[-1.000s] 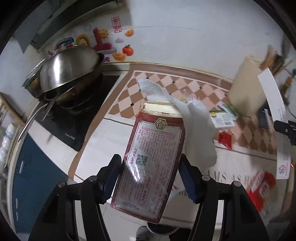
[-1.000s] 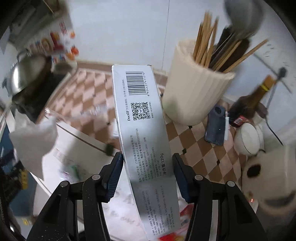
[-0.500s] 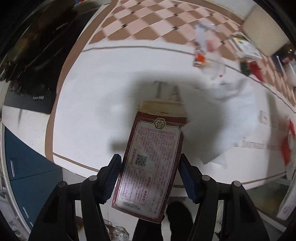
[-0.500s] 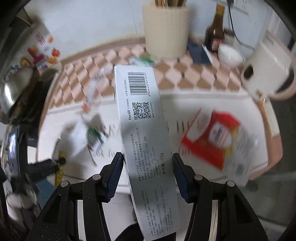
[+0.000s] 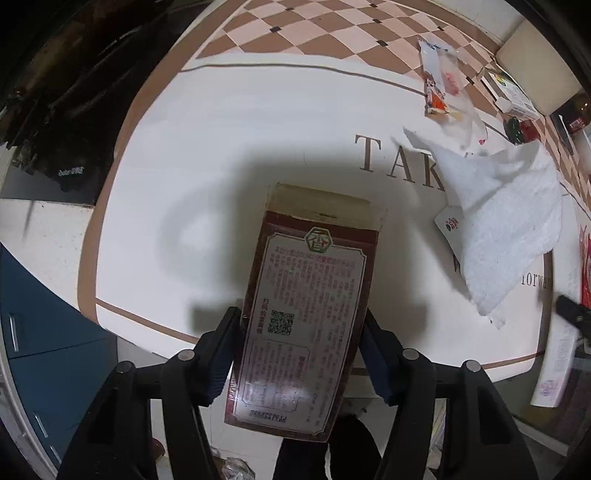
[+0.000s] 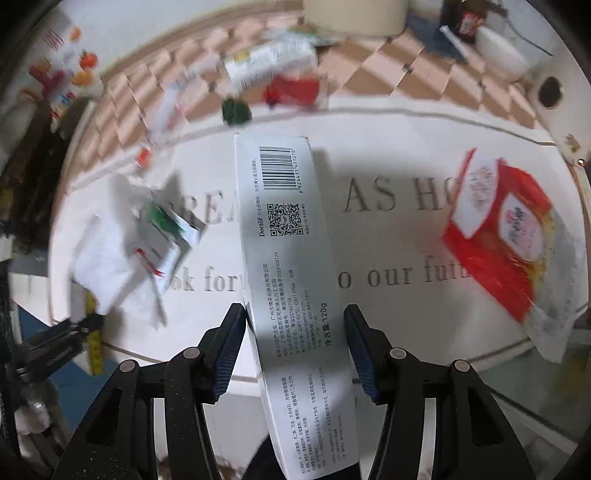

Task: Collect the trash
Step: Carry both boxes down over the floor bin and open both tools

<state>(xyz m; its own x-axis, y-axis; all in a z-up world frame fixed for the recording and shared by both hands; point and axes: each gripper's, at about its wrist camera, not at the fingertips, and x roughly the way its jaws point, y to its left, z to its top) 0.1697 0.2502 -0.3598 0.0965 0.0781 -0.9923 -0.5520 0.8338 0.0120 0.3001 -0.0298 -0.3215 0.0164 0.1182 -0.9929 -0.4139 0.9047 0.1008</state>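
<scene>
My left gripper is shut on a dark red carton with printed text and a QR code, held above the front edge of the white printed mat. My right gripper is shut on a long white toothpaste box with a barcode, held over the same mat. That box and gripper also show at the right edge of the left wrist view. A crumpled white tissue lies on the mat, and also shows in the right wrist view.
A red and white snack bag lies right on the mat. Small wrappers, a green-printed carton and a red packet lie on the checkered part. A cream utensil holder, a bottle and a white bowl stand behind. A black stove is left.
Both grippers have tipped down and pulled back toward the counter's front edge, still gripping their boxes. The wall and the pan have left the views. The tissue now lies on the mat.
</scene>
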